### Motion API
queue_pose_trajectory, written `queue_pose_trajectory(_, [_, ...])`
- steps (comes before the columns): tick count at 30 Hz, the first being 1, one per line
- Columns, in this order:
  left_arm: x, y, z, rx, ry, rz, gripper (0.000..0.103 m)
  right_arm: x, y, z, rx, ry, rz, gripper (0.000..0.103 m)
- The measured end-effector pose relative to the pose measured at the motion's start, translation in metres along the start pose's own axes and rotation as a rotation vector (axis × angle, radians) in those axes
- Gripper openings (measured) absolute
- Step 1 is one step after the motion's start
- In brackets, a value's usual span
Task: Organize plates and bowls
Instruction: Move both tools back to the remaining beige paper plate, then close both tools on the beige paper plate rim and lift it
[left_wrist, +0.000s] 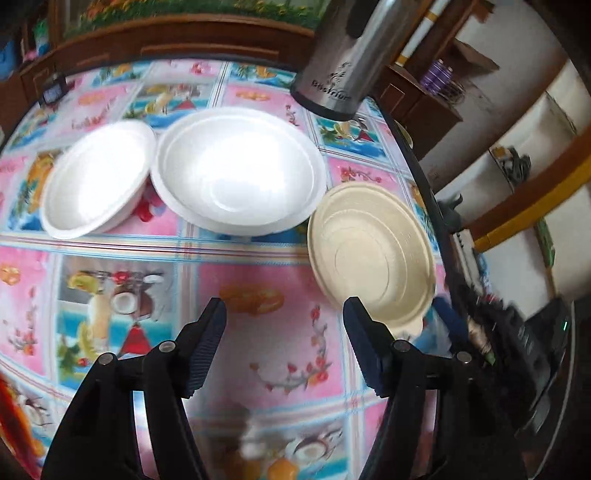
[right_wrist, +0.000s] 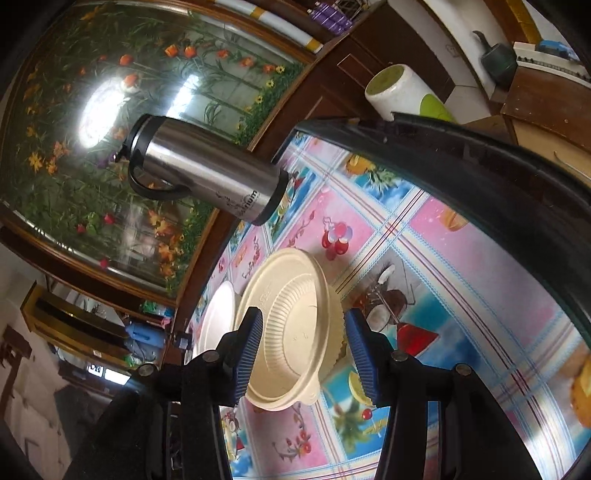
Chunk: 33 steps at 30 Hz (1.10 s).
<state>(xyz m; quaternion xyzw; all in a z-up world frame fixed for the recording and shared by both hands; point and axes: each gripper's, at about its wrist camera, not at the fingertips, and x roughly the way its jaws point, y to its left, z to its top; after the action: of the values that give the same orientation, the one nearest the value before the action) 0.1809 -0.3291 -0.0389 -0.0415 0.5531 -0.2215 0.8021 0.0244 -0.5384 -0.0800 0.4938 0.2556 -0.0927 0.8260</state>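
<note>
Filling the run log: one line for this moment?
left claw: open, empty | right claw: open around beige bowl | white bowls: untouched

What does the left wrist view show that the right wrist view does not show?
Only the left wrist view: two white bowls, a large one and a smaller one beside it, plainly, and the left gripper, open over bare tablecloth. Only the right wrist view: the right gripper, open around the beige bowl, and a white-green container beyond the table. Both: the beige bowl, the steel flask, the tablecloth.

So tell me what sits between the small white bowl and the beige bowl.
The large white bowl sits between the small white bowl and the beige bowl, seen in the left wrist view.
</note>
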Motion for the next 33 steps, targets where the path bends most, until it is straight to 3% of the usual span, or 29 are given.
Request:
queue_pose_trajectory(14, [0.029, -0.013, 0.01, -0.069, 0.01, -0.098, 0.064, 0.021, -0.005, -0.007, 0.007, 0.055, -0.005, 0.05])
queue_pose_trajectory(23, [0.041, -0.019, 0.009, -0.065, -0.016, -0.098, 0.063, 0.023, -0.007, -0.006, 0.016, 0.046, -0.013, 0.047])
queue_pose_trajectory(29, [0.044, -0.016, 0.009, -0.071, -0.02, -0.084, 0.044, 0.028, -0.01, -0.006, 0.027, 0.048, -0.022, 0.034])
queue_pose_trajectory(31, [0.045, -0.016, 0.009, -0.07, -0.021, -0.081, 0.036, 0.029, -0.009, -0.006, 0.021, 0.048, -0.022, 0.025])
queue_pose_trajectory(33, [0.046, -0.016, 0.009, -0.067, -0.022, -0.077, 0.022, 0.029, -0.008, -0.006, 0.017, 0.045, -0.029, 0.023])
